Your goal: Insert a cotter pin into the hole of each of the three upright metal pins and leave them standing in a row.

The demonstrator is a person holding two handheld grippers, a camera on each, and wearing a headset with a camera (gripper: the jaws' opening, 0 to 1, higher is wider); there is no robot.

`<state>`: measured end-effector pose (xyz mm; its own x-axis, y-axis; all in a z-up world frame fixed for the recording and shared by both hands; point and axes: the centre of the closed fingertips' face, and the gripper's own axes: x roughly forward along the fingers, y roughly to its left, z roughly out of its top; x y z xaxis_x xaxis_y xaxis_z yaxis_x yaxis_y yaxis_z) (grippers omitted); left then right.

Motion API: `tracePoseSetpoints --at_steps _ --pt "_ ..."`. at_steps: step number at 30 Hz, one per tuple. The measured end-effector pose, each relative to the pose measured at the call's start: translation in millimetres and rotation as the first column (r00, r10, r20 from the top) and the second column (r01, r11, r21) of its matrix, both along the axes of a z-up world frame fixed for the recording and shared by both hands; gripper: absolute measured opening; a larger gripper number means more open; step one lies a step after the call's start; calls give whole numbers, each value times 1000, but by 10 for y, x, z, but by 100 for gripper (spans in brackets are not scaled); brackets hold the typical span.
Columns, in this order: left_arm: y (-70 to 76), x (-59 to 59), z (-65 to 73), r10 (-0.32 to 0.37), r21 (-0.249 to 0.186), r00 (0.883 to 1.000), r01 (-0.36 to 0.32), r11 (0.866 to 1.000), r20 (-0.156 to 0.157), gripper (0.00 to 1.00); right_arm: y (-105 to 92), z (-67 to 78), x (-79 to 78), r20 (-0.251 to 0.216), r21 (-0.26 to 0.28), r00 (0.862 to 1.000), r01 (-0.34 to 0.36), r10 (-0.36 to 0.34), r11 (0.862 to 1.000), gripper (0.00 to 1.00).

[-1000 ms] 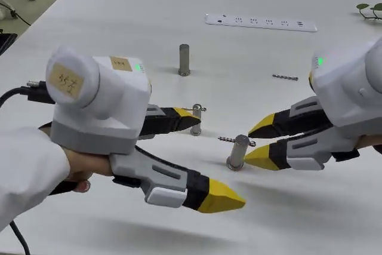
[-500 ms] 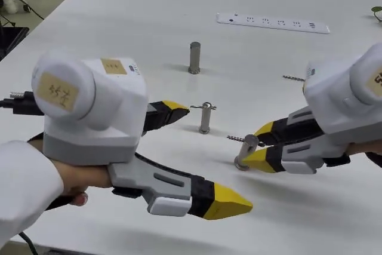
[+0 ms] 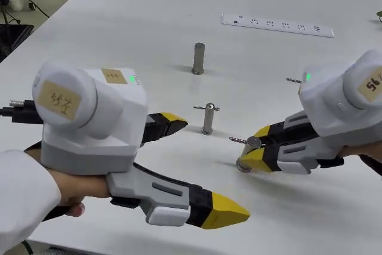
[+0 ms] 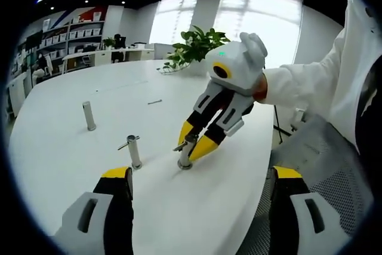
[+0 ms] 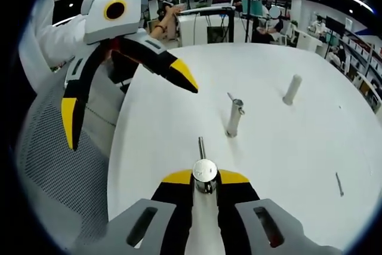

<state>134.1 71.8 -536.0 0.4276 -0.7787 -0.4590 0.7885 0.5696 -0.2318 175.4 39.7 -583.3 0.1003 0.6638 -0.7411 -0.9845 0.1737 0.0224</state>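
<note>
Three grey metal pins stand on the white table. The far pin (image 3: 199,58) is bare. A cotter pin crosses the top of the middle pin (image 3: 208,118). The near pin (image 3: 246,153) leans, with a cotter pin through its top, and my right gripper (image 3: 256,146) is shut on it. In the right gripper view this pin (image 5: 205,172) stands between my yellow tips (image 5: 205,178). My left gripper (image 3: 202,168) hangs wide open in the foreground, left of the pins, holding nothing; its own view shows its jaws (image 4: 200,177) spread. A loose cotter pin (image 3: 292,80) lies to the right.
A white power strip (image 3: 277,25) lies at the back of the table. A potted plant (image 4: 197,46) stands at the table's far end in the left gripper view. The table edge and a mesh chair (image 5: 54,165) are near the left gripper.
My right gripper moved in and shut on the near pin, which now leans. The left gripper stays open in about the same place. The head camera shifted slightly.
</note>
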Motion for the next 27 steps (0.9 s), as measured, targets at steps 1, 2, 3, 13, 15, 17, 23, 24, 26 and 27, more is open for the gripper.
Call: tracePoseSetpoints --at_steps 1,2,3,13,15,17,23,24,26,27 --pt "1 -3 -2 0 0 1000 0 1000 -1 95 2 1 -2 2 -2 1000 -3 3 1000 9" --pt "7 -3 -1 1 0 1000 -1 1000 -1 95 3 2 -3 7 -6 1000 -8 8 1000 9" --pt "11 -2 1 3 0 1000 -3 1000 0 95 6 5 -5 7 -8 1000 -9 9 1000 9" --pt "64 -56 -45 3 18 1000 -2 1000 -27 94 -43 37 95 40 -24 999 -21 22 999 8" --pt "89 -52 -42 15 18 1000 -15 1000 -27 94 -69 70 168 44 -19 999 -18 19 1000 8" --pt "110 -46 -40 27 15 999 -26 1000 -30 94 -86 98 235 44 -11 999 -20 21 1000 8" --pt "135 -30 -43 43 13 998 -43 999 -43 93 -102 115 400 71 -14 997 -35 36 999 8" --pt "138 -24 -38 48 12 998 -47 999 -42 93 -105 112 429 75 -17 996 -37 38 999 8" --pt "145 -8 -28 57 10 998 -56 998 -38 93 -110 105 466 75 -18 996 -38 39 999 8" --pt "147 -4 -25 60 9 998 -59 998 -37 92 -112 97 497 71 -17 997 -31 32 999 8"
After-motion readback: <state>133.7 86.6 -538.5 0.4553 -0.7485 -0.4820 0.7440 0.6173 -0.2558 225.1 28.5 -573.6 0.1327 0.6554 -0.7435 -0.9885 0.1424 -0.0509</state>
